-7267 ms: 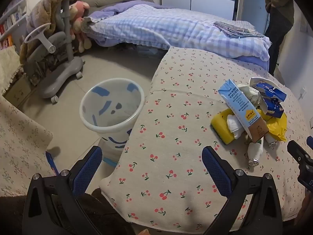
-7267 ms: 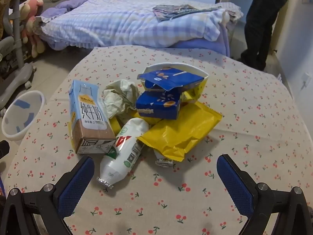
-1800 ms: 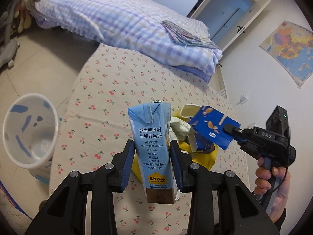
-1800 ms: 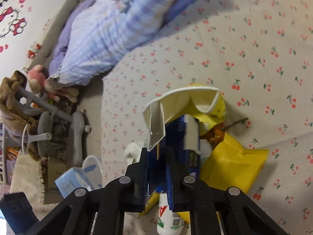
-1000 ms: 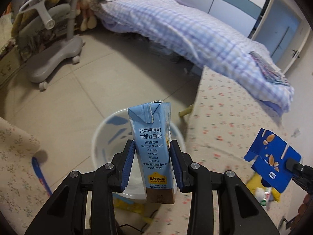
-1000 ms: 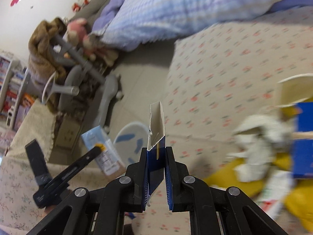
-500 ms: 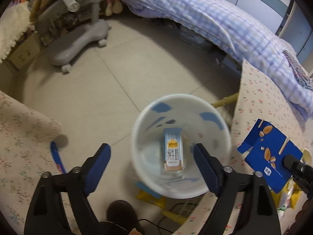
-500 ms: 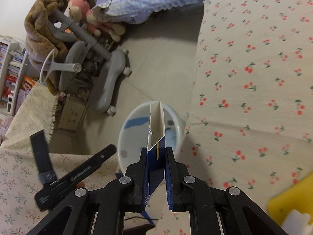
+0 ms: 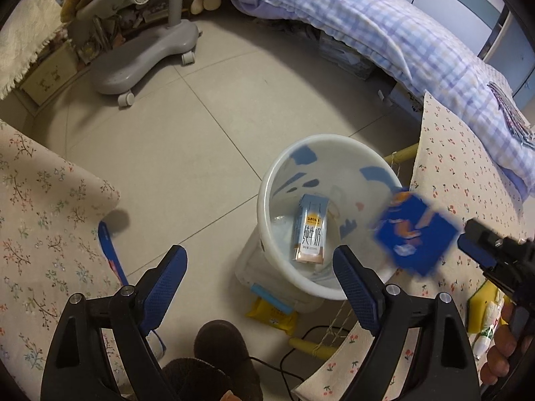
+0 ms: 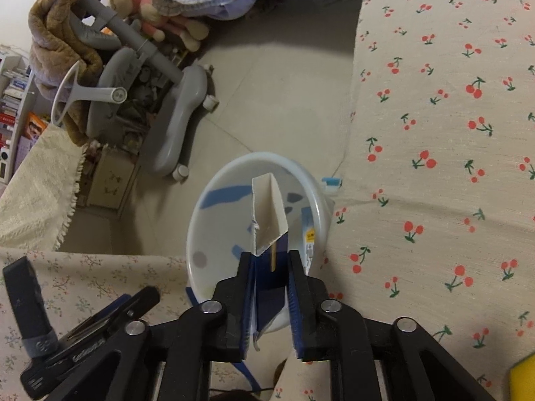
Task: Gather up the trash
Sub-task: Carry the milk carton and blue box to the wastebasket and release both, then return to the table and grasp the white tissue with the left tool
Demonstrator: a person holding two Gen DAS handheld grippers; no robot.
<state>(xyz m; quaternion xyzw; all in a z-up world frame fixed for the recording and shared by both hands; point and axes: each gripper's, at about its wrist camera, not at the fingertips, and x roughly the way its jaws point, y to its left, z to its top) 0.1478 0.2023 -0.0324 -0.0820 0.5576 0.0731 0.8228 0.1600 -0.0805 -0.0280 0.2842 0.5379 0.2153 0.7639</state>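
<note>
**Milk carton in the bin, blue box loose between parting jaws**

Nearest to us in the left wrist view, our left gripper (image 9: 259,272) stands wide apart with nothing between its blue pads; its jaws have just been opening. Just beyond it a dark slipper (image 9: 219,341) shows at the bottom edge, and a yellow packet (image 9: 272,310) lies on the floor at the foot of the bin.

Past the fingertips sits the white waste bin (image 9: 284,163) on the tiled floor, close against the hanging edge of the cherry-print tablecloth (image 9: 468,173). The milk carton (image 9: 311,230) lies flat at the bottom of the bin, printed face up.

Over the bin's right rim the blue snack box (image 9: 414,234) appears blurred, just in front of our right gripper (image 9: 474,240). In the right wrist view that gripper (image 10: 269,267) has just been opening its jaws; the blue snack box (image 10: 267,224) stands between them with a gap at the right pad, so we see no firm grip on it. It hangs over the waste bin (image 10: 214,180), white inner flap upward.

Farther off stand a grey wheeled chair base (image 9: 147,56) and a bed with a checked blue quilt (image 9: 384,33).
</note>
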